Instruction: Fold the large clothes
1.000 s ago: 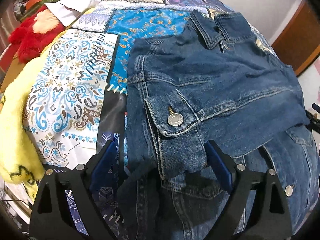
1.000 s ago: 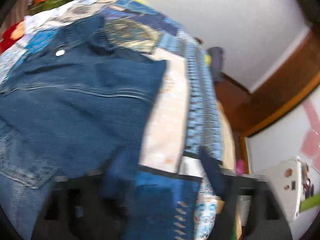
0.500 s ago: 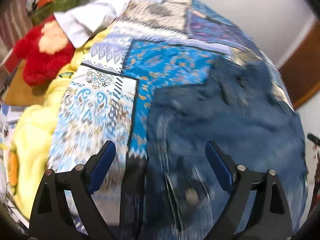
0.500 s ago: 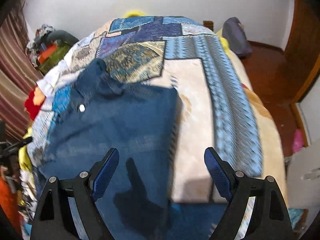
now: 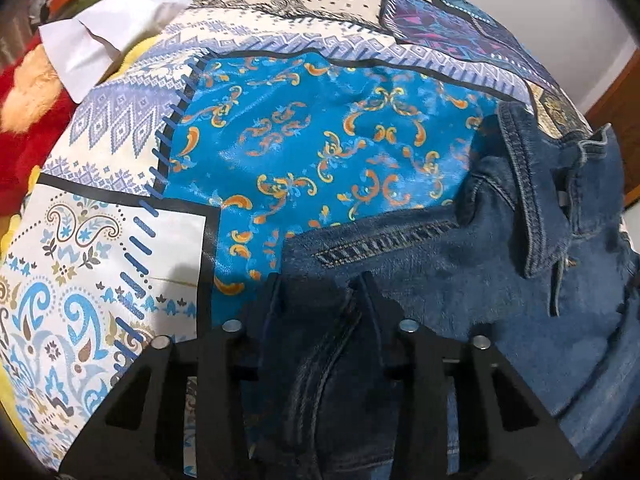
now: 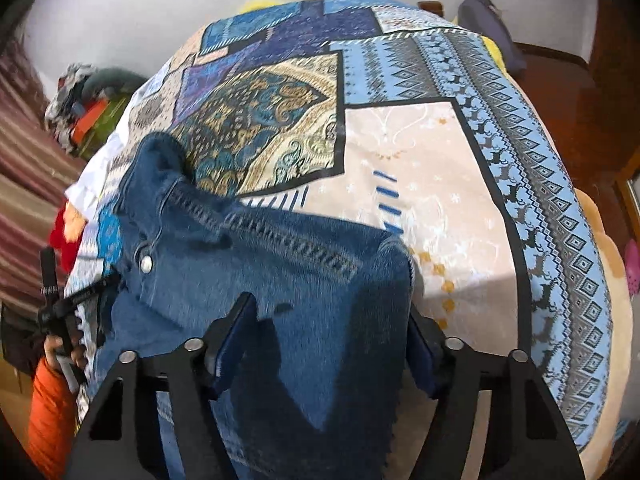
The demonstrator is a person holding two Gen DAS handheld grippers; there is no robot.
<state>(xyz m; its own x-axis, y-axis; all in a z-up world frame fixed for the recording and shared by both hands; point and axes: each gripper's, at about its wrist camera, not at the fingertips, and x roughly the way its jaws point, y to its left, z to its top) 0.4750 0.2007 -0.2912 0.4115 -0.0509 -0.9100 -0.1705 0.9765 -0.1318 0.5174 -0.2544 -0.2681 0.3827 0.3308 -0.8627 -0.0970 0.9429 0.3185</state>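
Left wrist: claw (image 5: 318, 286) pinching jacket (image 5: 460, 264)

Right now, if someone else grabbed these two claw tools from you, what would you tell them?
Left claw: shut on the denim jacket at its near left edge.
Right claw: half open, straddling the jacket's right edge, not clamped.
The jacket lies on the patchwork bedspread, collar away from you.
Done: it looks partly folded in.
Left: close the right claw, then probably fold again.
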